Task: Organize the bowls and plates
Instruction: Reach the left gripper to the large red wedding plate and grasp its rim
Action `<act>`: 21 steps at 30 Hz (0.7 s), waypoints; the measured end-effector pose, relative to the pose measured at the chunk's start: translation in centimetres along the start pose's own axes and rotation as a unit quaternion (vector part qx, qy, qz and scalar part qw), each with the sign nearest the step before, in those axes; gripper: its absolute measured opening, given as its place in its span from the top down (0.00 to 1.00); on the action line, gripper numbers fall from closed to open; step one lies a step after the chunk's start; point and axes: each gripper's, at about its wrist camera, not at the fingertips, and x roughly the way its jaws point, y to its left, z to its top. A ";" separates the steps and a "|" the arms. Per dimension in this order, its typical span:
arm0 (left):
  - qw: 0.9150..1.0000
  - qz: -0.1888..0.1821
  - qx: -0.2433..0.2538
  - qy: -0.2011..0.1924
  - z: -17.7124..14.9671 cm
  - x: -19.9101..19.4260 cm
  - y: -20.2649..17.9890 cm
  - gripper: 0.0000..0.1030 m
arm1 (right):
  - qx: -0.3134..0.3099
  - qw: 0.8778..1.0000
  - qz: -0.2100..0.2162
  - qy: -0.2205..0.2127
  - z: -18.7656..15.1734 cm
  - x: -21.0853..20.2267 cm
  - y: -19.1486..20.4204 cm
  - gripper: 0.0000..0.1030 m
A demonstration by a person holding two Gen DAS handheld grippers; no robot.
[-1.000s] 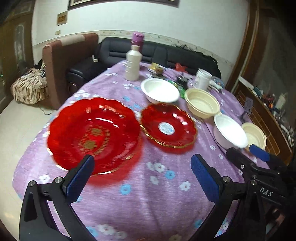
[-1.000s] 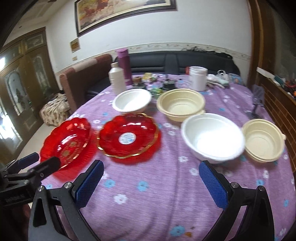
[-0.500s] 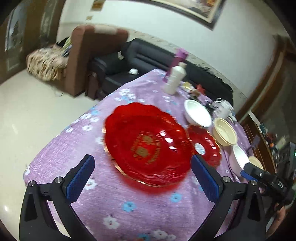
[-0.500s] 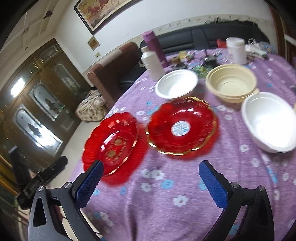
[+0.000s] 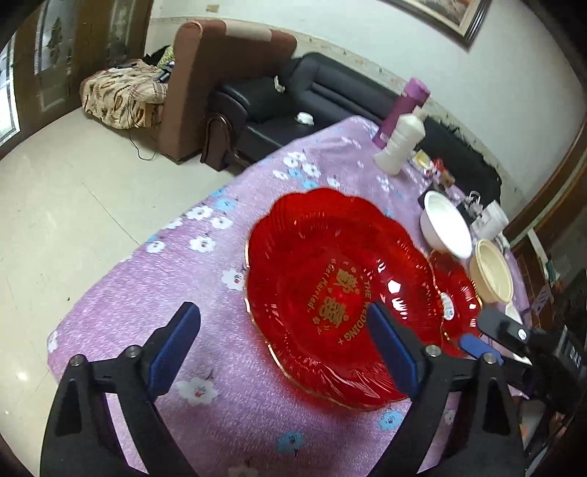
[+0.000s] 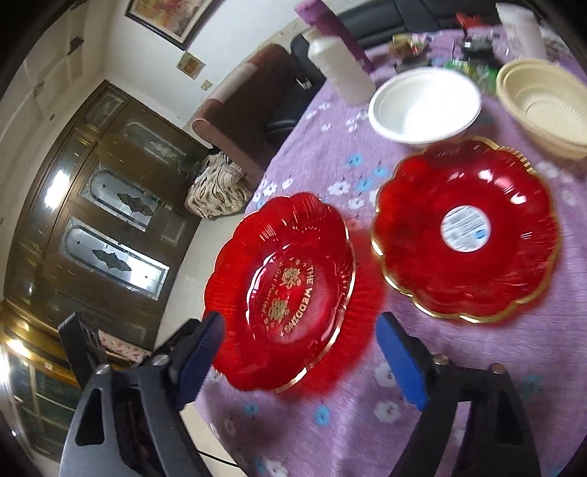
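A large red plate (image 5: 341,293) with gold wedding lettering lies on the purple flowered cloth near the table's left edge. My left gripper (image 5: 284,348) hovers at its near left rim. Its jaws are closing: one finger is over the cloth, the other over the plate, and neither pad presses on it. My right gripper (image 6: 299,357) straddles the same large red plate (image 6: 282,290) at its near rim, jaws closing too, pads clear of it. It also shows as the right gripper (image 5: 488,335) at the right of the left wrist view. A smaller red plate (image 6: 466,227) with a round sticker lies just to the right.
Behind the plates stand a white bowl (image 6: 425,106), a cream bowl (image 6: 543,106), a white bottle (image 6: 341,66) and a purple flask (image 6: 330,22), with small clutter further back. The table's left edge (image 5: 128,264) drops to a tiled floor, with an armchair and a black sofa beyond.
Both grippers have swung left and dipped toward the large red plate, which now fills the middle of both views. Both pairs of jaws have narrowed a little.
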 end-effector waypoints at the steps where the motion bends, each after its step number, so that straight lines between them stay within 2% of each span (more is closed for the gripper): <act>1: 1.000 0.008 0.005 0.002 0.0 0.4 -0.2 0.19 | 0.003 1.000 -0.001 0.002 0.1 0.4 -0.1 0.23; 6: 0.999 0.023 0.010 0.038 0.0 2.6 -0.3 0.40 | 0.018 1.000 -0.006 0.022 0.7 2.8 -0.5 0.38; 13: 0.998 0.041 0.015 0.053 0.1 4.2 -0.7 0.45 | 0.022 0.998 -0.034 0.041 1.3 4.6 -0.9 0.52; 14: 0.997 0.045 0.016 0.053 0.1 4.3 -0.8 0.48 | 0.023 0.998 -0.037 0.043 1.4 5.0 -1.0 0.58; 18: 0.995 0.074 0.026 0.061 0.0 5.1 -1.0 0.75 | 0.023 0.997 -0.063 0.045 1.3 5.5 -1.7 0.85; 20: 0.995 0.083 0.029 0.054 -0.2 5.1 -1.1 0.78 | 0.020 0.996 -0.074 0.044 1.2 5.4 -2.0 0.91; 21: 0.995 0.081 0.029 0.051 -0.2 5.0 -1.1 0.80 | 0.019 0.996 -0.076 0.044 1.1 5.4 -2.1 0.91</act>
